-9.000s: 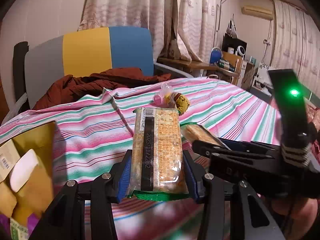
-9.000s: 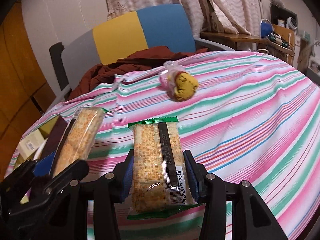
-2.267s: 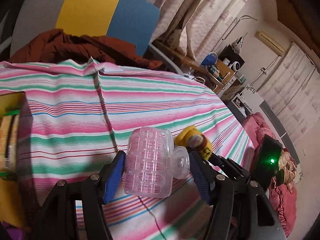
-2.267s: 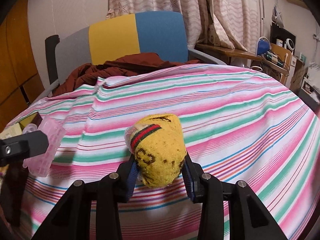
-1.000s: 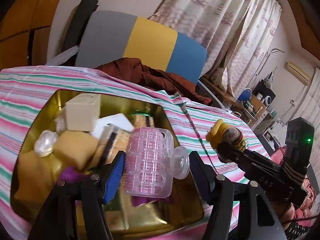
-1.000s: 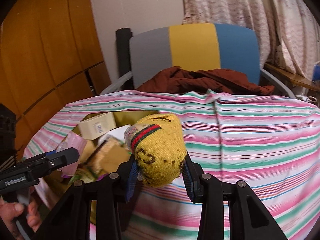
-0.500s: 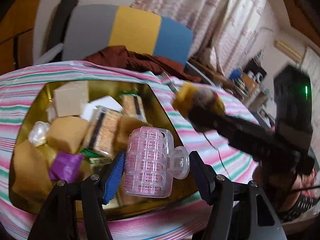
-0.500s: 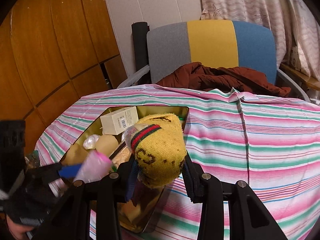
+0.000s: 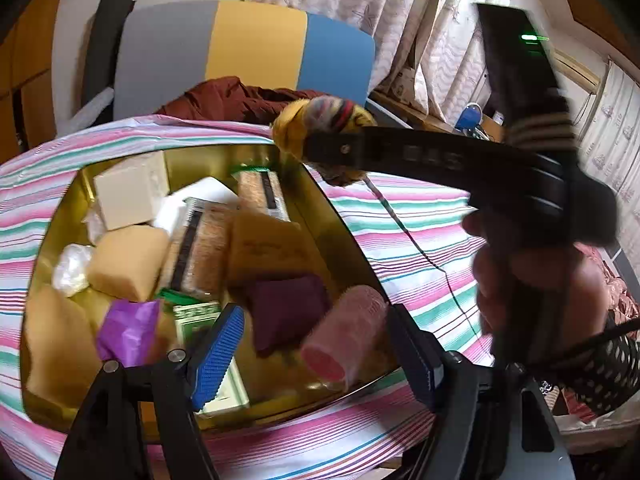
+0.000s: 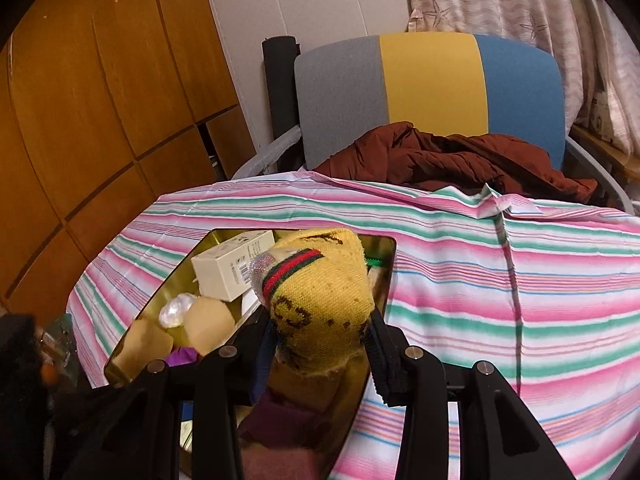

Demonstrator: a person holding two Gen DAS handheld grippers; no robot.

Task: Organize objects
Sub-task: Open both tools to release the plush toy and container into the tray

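Opening, left gripper (image 9: 316, 344) jaws part; the blurred pink plastic roller (image 9: 344, 336) sits between them, clear of the left pad, over the gold tin (image 9: 340, 220) on the striped cloth (image 10: 520, 280). Right gripper (image 10: 320, 344) clamps the yellow knitted item (image 10: 320, 300) above the tin's rim.

The tin (image 9: 332, 216) sits on the tabletop (image 9: 420, 240), toward its nine o'clock side. Inside, the box (image 9: 130, 194) lies at twelve o'clock, cracker packs (image 9: 262, 194) just to its three o'clock, wrapped blocks (image 9: 128, 262) at nine. The roller (image 9: 348, 330) hangs over the tin's five o'clock corner, between the left gripper's (image 9: 316, 354) fingers (image 9: 218, 350), touching neither. The knitted pouch (image 10: 320, 300), between the right gripper's (image 10: 320, 354) fingers, is above the tin's two o'clock rim. Behind the tabletop stands a chair (image 10: 432, 92) with a jacket (image 10: 460, 160) on its seat.
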